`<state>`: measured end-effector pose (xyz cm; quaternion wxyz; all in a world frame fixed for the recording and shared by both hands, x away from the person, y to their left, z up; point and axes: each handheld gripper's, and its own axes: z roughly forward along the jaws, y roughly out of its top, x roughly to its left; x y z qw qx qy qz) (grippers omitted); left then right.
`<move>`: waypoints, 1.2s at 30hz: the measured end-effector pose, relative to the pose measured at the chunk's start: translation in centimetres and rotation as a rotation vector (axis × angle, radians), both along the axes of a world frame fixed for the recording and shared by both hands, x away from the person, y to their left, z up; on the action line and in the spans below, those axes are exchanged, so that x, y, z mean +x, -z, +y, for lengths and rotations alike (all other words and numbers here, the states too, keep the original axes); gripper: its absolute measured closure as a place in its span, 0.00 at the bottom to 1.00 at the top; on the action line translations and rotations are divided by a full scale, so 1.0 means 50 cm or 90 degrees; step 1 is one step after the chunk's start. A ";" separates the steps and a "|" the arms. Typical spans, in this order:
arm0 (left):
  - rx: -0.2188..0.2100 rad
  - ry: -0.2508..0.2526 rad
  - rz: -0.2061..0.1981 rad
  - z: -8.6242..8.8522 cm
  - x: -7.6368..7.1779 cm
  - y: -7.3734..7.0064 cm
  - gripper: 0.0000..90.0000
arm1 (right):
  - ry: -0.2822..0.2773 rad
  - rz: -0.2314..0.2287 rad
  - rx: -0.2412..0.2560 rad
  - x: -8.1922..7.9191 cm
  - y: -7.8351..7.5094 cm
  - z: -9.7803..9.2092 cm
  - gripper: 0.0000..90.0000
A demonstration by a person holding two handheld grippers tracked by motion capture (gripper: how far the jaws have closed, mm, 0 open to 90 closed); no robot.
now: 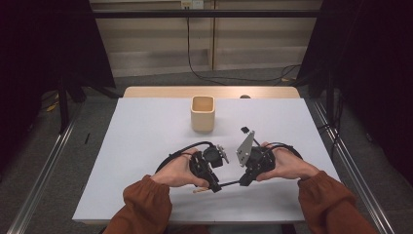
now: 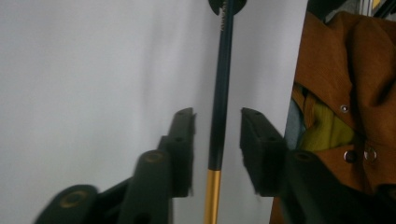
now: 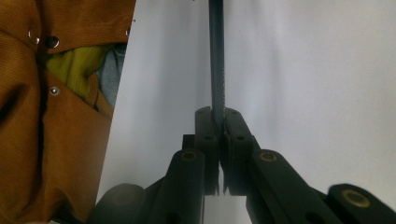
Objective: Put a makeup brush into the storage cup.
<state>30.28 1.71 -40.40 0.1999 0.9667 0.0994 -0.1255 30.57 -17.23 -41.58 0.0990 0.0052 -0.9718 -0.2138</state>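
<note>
Hands meet low over the near table (image 1: 146, 126), because a thin dark pencil (image 1: 229, 184) passes between them: the right claw (image 1: 245, 180) is closed on one end, and the left claw (image 1: 213, 186) stands apart around the gold-banded end, not gripping. The beige cup (image 1: 202, 113) waits farther back.

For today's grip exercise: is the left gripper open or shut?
Open. The left gripper's jaws stand apart either side of the pencil, gaps showing.

The pen (image 2: 219, 93) ran off the bottom edge in the left gripper view, the left gripper's (image 2: 217, 140) near parts were blurred, and its tip was hidden inside the right gripper (image 3: 218, 122).
</note>
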 end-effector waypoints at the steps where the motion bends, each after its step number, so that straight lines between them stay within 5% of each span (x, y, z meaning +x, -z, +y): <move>1: -0.006 -0.003 -0.002 0.001 0.001 0.000 0.69 | 0.003 0.001 -0.001 0.000 0.000 -0.001 0.96; 14: -0.040 -0.068 -0.013 0.020 0.024 -0.007 0.20 | 0.057 -0.015 0.025 0.012 -0.007 -0.022 0.96; 18: -0.054 -0.075 -0.029 0.028 0.027 -0.010 0.13 | 0.080 -0.020 0.053 0.018 -0.009 -0.037 0.96; 24: -0.097 -0.090 -0.045 0.049 0.033 -0.019 0.05 | 0.103 -0.018 0.041 0.013 -0.005 -0.051 0.96; 36: -0.160 -0.157 -0.074 0.104 0.029 -0.016 0.05 | 0.146 -0.025 0.051 0.010 -0.010 -0.078 0.96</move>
